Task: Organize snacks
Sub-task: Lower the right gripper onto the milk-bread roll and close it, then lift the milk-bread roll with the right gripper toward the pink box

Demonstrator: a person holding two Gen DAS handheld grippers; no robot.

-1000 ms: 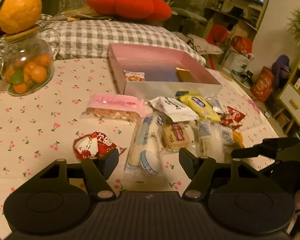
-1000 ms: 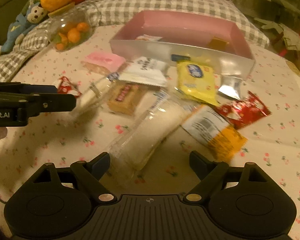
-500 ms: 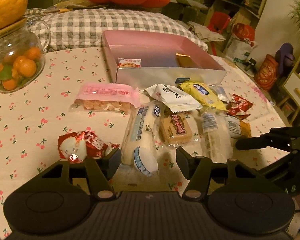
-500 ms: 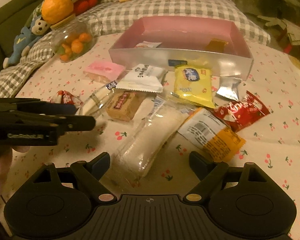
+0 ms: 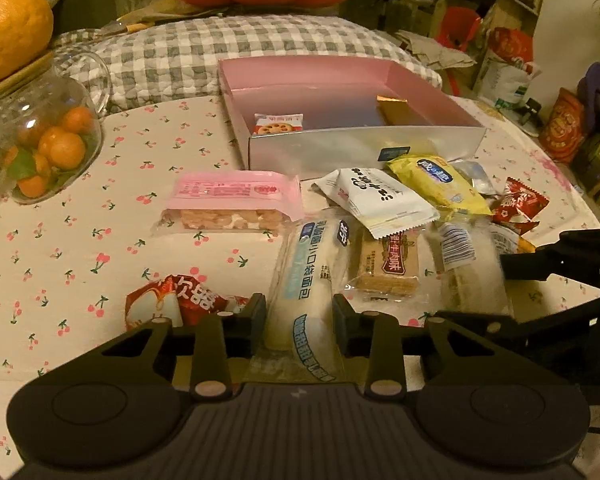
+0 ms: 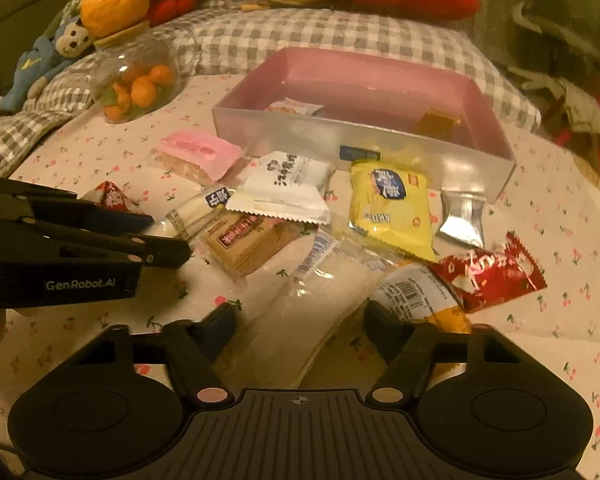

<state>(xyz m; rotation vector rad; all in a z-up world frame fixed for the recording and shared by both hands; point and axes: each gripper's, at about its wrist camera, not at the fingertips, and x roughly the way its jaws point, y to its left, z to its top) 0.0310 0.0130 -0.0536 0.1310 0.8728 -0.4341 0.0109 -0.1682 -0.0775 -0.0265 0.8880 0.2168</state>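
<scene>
Left gripper (image 5: 299, 322): fingers closed against both sides of the white bread roll (image 5: 305, 276) lying on the cloth. Right gripper (image 6: 300, 322): jaws spread, straddling the clear-wrapped roll (image 6: 312, 304). Pink box (image 5: 364, 148) beyond.

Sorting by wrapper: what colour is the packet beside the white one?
Yellow packet with a blue logo, clearest in the right wrist view.

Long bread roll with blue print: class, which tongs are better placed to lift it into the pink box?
Left. The left tongs already straddle the bread roll; the right tongs straddle a different clear-wrapped roll. The pink box lies ahead.
</scene>
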